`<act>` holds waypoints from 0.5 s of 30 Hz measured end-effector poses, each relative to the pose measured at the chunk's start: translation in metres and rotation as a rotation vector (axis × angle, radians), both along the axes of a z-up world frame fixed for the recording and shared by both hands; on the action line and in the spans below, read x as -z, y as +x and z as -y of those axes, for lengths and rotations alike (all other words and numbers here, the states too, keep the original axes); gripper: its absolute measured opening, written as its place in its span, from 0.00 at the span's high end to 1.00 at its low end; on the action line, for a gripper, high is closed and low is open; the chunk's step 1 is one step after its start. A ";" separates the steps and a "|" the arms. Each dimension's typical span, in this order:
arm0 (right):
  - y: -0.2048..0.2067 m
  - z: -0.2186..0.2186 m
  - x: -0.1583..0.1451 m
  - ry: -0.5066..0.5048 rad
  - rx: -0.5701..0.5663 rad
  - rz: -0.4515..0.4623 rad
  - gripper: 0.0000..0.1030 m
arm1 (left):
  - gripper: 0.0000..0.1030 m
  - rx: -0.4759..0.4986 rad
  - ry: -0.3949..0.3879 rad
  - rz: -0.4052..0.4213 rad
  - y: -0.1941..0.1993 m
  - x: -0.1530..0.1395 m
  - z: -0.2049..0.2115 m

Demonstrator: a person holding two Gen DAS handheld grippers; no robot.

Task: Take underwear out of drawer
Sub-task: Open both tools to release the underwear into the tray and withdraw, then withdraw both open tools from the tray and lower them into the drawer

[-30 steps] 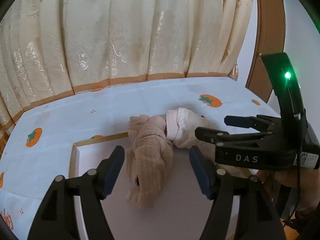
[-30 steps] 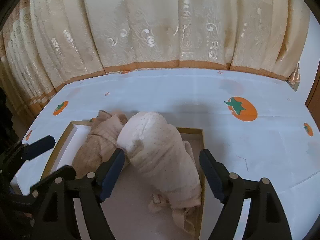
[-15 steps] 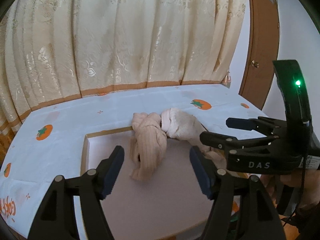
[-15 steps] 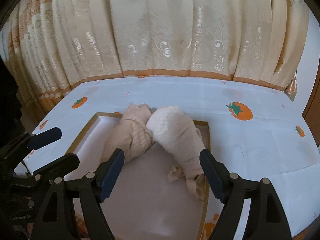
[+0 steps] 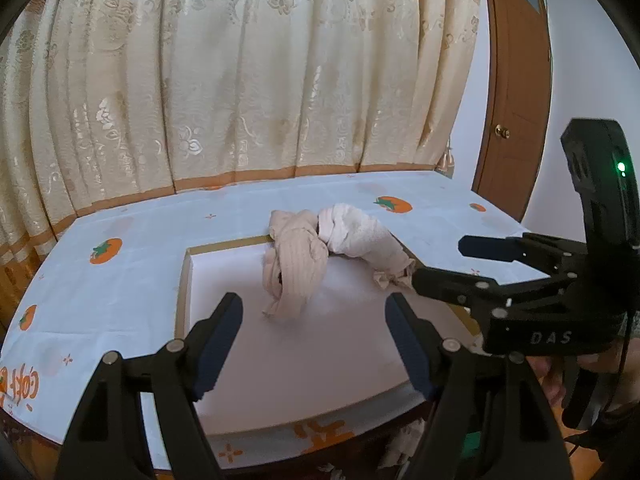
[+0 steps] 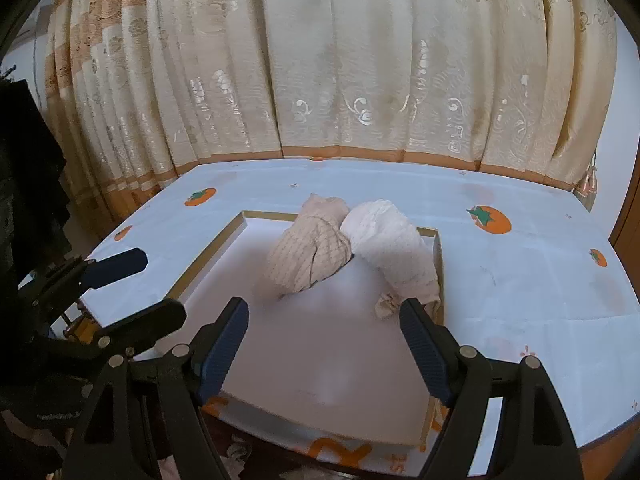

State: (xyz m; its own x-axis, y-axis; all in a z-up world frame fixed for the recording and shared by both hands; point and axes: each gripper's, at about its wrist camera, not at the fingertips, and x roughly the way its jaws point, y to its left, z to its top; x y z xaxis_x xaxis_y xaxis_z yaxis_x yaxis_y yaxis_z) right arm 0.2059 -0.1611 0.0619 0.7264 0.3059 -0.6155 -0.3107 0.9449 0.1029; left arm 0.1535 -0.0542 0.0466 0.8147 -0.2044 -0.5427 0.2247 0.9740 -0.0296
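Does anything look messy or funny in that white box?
Yes. The beige underwear and the white underwear lie crumpled, not folded, touching each other at the far end of the drawer; both spill over its far rim.

Right tool [image 6: 323, 346] gaping, empty, short of two bundled underwear pieces: beige [image 6: 310, 254] touching white [image 6: 394, 252], inside the drawer [image 6: 208, 258] on the table [image 6: 520, 280].

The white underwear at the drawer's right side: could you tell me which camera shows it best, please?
The right wrist view: the white underwear lies near centre, whole, against the drawer wall. In the left wrist view it sits farther off, its near end beside the right gripper.
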 end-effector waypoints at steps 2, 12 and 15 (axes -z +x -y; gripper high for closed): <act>-0.009 0.000 0.000 0.006 -0.005 0.004 0.22 | 0.22 -0.003 0.000 0.001 -0.004 0.000 -0.001; -0.043 -0.003 0.005 0.017 -0.033 0.008 0.22 | 0.08 -0.011 -0.024 0.011 -0.030 0.004 -0.008; -0.053 -0.002 0.006 0.021 -0.036 0.012 0.22 | 0.08 -0.017 -0.030 0.014 -0.036 0.004 -0.010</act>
